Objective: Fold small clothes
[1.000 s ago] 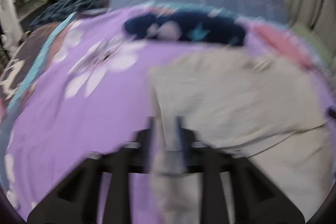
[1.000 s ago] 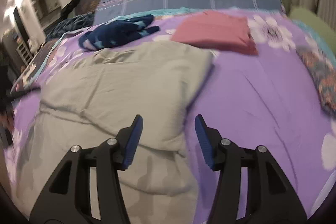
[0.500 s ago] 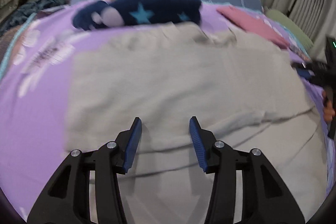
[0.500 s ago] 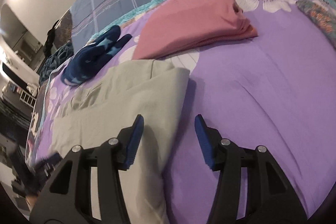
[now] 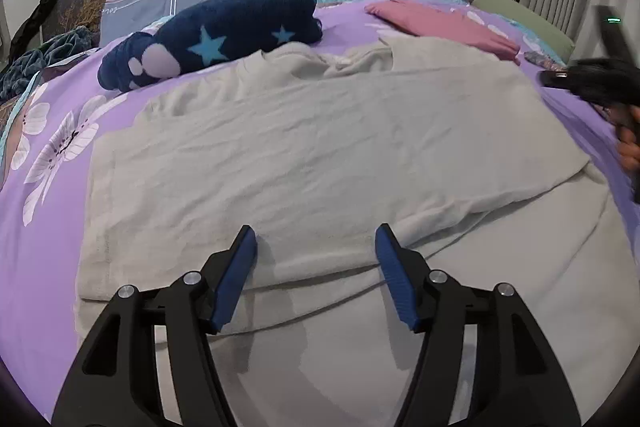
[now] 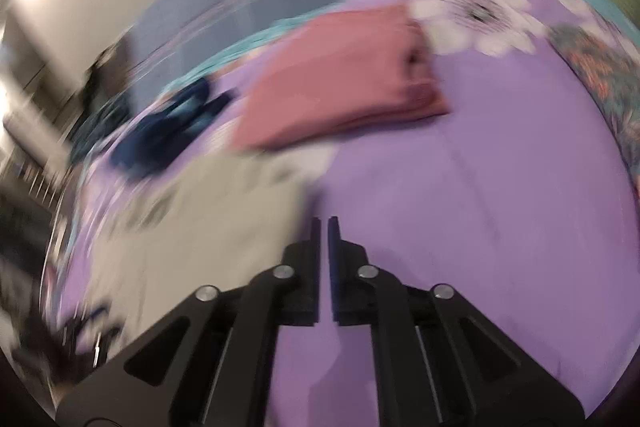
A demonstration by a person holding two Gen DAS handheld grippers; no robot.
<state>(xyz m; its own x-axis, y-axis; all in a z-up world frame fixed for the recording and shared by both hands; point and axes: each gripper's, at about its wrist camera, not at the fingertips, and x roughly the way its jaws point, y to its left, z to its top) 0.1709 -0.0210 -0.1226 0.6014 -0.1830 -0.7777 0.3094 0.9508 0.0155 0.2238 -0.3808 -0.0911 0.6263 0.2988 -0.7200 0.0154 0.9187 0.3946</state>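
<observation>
Jaws of the left gripper [image 5: 316, 247] are spread wide above the beige garment [image 5: 320, 147], which is laid partly folded across the purple bedsheet [image 5: 44, 247]; those of the right gripper [image 6: 324, 227] are nearly closed on nothing, over bare sheet at the garment's 3 o'clock edge. For a clean next fold, both layers should be pinched at the near hem, and creases smoothed toward 12 o'clock, short of the pink folded cloth [image 5: 444, 27].

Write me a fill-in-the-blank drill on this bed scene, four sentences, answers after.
1. The left tool hovers over the beige shirt with its jaws ____.
2. The right tool has its jaws ____.
3. The folded garment beyond the shirt is ____.
4. The navy plush bears light blue ____.

Answers: open; shut; pink; stars
</observation>
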